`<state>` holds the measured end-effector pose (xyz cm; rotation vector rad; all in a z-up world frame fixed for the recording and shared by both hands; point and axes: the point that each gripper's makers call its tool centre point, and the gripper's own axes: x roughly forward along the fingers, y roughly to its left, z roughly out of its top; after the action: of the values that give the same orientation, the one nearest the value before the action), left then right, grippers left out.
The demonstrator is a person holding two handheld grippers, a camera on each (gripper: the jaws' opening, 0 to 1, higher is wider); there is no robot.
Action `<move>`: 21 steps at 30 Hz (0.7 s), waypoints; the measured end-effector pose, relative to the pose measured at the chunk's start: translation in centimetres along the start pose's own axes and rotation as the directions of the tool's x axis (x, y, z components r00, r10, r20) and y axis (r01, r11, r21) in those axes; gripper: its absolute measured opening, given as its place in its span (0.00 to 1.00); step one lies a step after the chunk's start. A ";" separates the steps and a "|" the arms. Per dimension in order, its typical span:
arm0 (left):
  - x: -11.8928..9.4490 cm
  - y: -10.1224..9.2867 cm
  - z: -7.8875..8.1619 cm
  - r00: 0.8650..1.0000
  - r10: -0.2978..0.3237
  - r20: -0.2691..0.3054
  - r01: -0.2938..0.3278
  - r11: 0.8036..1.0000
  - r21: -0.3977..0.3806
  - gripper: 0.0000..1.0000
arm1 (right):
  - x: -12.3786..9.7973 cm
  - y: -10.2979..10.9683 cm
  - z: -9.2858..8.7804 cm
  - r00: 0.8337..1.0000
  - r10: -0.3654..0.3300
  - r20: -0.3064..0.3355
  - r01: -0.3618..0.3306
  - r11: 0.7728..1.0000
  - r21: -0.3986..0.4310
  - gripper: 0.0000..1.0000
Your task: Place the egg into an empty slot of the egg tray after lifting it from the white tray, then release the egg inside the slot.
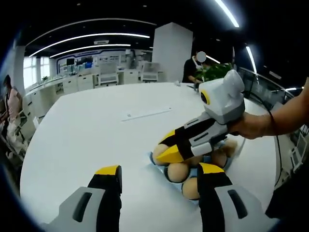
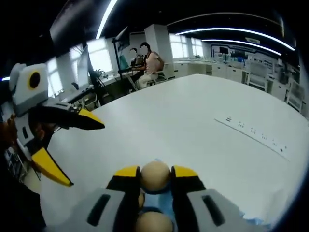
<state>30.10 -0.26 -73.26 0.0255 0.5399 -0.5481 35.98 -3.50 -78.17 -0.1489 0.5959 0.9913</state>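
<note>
My right gripper [image 2: 155, 175] has its yellow-tipped fingers [image 2: 128, 172] pinched on a smooth, tan egg [image 2: 155, 174] just above the pale blue egg tray [image 1: 153, 163], where other eggs sit. My left gripper [image 1: 159, 171] hovers spread wide over the glossy white tabletop [image 1: 87, 130].

- egg [image 2: 155, 176]: pale tan and smooth, clamped on both sides between the yellow tips of the right tongs [image 2: 155, 173], just above the egg tray.
- egg tray [image 1: 153, 161]: light blue, on the white counter [image 1: 96, 135], with several tan eggs [image 1: 177, 171] sitting upright in its slots.
</note>
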 end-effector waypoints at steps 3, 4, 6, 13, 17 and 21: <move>-0.1 0.1 0.0 1.000 0.004 0.000 -0.004 1.000 -0.002 0.62 | 0.0 0.0 -0.1 1.000 0.006 -0.001 -0.006 1.000 0.007 0.26; -0.1 0.2 0.0 1.000 0.005 0.001 -0.005 1.000 -0.002 0.62 | 0.0 0.0 0.0 1.000 0.004 -0.001 -0.004 1.000 0.006 0.26; -0.2 0.2 0.0 1.000 0.006 0.001 -0.006 1.000 0.000 0.62 | -0.1 0.1 -0.1 1.000 0.003 0.000 -0.003 1.000 0.001 0.26; -0.2 -0.1 0.0 1.000 0.003 0.001 -0.003 1.000 0.002 0.62 | -0.1 0.1 -0.1 1.000 0.003 0.006 -0.003 1.000 0.000 0.26; -0.2 -0.1 -0.1 1.000 0.003 -0.001 -0.003 1.000 0.003 0.62 | -0.4 0.2 -0.1 1.000 -0.001 0.016 0.001 1.000 0.006 0.26; 0.0 -0.1 -0.3 1.000 0.000 -0.005 0.000 1.000 -0.001 0.62 | -0.7 0.1 -0.2 0.999 0.001 0.032 -0.001 1.000 0.021 0.27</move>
<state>29.87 -0.29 -73.49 0.0263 0.5446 -0.5479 35.52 -3.99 -77.97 -0.1137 0.5769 0.9862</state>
